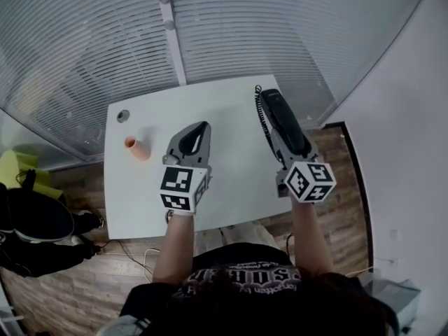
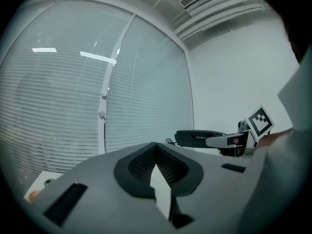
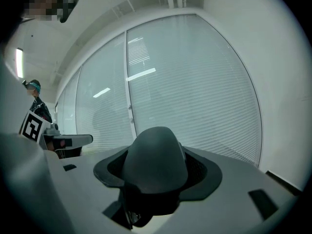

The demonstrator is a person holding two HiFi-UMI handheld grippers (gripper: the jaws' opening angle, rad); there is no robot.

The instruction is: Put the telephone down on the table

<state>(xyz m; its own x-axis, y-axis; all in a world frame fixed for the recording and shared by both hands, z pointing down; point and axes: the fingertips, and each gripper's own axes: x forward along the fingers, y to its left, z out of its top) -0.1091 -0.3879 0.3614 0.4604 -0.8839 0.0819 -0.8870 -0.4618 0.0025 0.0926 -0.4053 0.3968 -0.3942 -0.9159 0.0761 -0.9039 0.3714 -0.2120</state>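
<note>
The person's dark hair and black printed shirt fill the bottom of the head view, with both forearms reaching out over a white table.

The right gripper is clamped on a black telephone handset, which points away from the person above the table's far right edge. Its coiled cord runs along its left side. From above I cannot tell whether the handset touches the table top. The right gripper view adds only the handset's rounded end, bulging up between the two black pads and filling the gap. The left gripper view gives the side-on picture the other two lack. There the handset lies level in the grey jaws, with the cord at its far end and the marker cube behind.

The left gripper hovers near the table's middle. Its own view shows the pads meeting at the tips with nothing between them.

Only the head view shows a small orange cup lying on its side near the table's left edge, and a small grey disc beyond it. Only the right gripper view shows a bystander in a cap by the blinds.
</note>
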